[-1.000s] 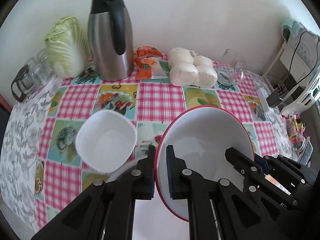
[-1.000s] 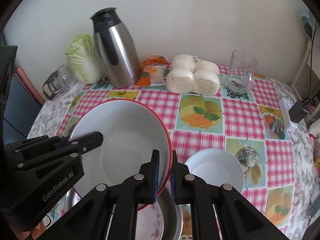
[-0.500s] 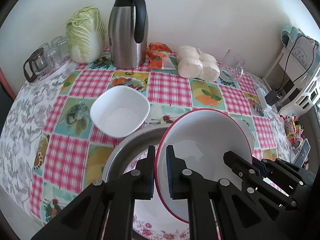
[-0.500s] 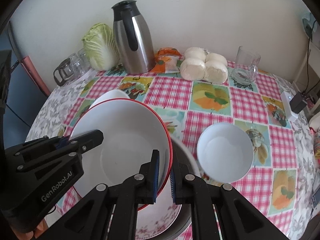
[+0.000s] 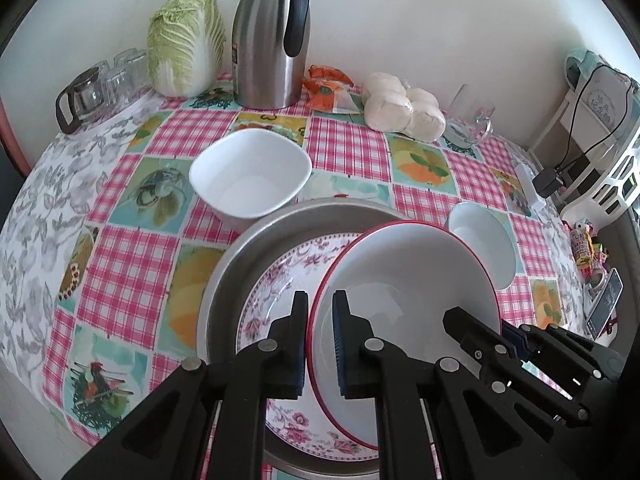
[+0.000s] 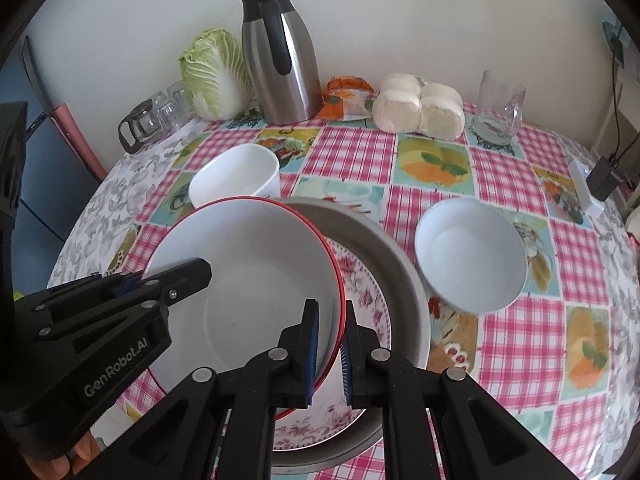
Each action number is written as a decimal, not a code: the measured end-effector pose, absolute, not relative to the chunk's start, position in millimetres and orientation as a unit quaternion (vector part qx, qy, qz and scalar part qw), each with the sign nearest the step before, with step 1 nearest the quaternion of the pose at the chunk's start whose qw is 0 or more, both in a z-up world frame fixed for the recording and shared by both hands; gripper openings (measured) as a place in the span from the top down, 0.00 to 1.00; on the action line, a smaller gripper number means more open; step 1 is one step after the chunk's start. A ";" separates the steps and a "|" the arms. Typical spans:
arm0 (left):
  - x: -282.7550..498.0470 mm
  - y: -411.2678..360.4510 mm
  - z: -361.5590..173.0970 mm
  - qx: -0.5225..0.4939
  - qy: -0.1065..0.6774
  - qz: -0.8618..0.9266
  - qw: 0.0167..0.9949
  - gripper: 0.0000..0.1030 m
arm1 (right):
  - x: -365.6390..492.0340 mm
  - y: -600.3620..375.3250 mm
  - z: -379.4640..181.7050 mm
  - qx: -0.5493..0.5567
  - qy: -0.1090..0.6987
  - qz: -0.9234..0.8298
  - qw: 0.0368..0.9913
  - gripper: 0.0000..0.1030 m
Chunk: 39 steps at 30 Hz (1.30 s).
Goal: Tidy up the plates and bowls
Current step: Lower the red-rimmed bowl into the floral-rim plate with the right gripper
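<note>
Both grippers clamp one red-rimmed white bowl (image 5: pixel 408 276): the left gripper (image 5: pixel 321 344) pinches its left rim, the right gripper (image 6: pixel 330 350) its right rim; the bowl hangs tilted above a floral-patterned plate (image 5: pixel 280 280) lying in a grey metal basin (image 5: pixel 244 248); beyond, a square white bowl (image 5: pixel 250 174) and a round white bowl (image 6: pixel 470 254) sit on the checked tablecloth (image 5: pixel 132 264); farthest, a steel thermos jug (image 6: pixel 280 56).

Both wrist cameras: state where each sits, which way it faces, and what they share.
Left wrist: sits behind the left gripper, facing forward and down at the table; its fingers clamp the red-rimmed bowl, and the right gripper shows at lower right.
Right wrist: sits behind the right gripper, facing likewise; the left gripper shows at left.
Shared: the bowl, floral plate, metal pan, thermos.
</note>
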State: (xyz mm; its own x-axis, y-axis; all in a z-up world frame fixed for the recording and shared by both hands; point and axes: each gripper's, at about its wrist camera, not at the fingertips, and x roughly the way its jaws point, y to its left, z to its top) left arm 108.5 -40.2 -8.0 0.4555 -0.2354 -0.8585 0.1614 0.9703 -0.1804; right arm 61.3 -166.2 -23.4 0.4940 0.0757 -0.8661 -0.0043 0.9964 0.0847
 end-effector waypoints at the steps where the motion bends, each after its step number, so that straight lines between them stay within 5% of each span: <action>1: 107.7 -40.1 -8.8 -0.036 0.508 -0.116 0.853 0.90 | 59.3 -166.3 -25.2 0.036 0.502 0.023 0.864 0.89; 39: 115.1 -39.0 -29.8 -0.025 0.538 -0.118 0.834 0.87 | 59.1 -172.5 -48.0 0.098 0.503 0.018 0.859 0.88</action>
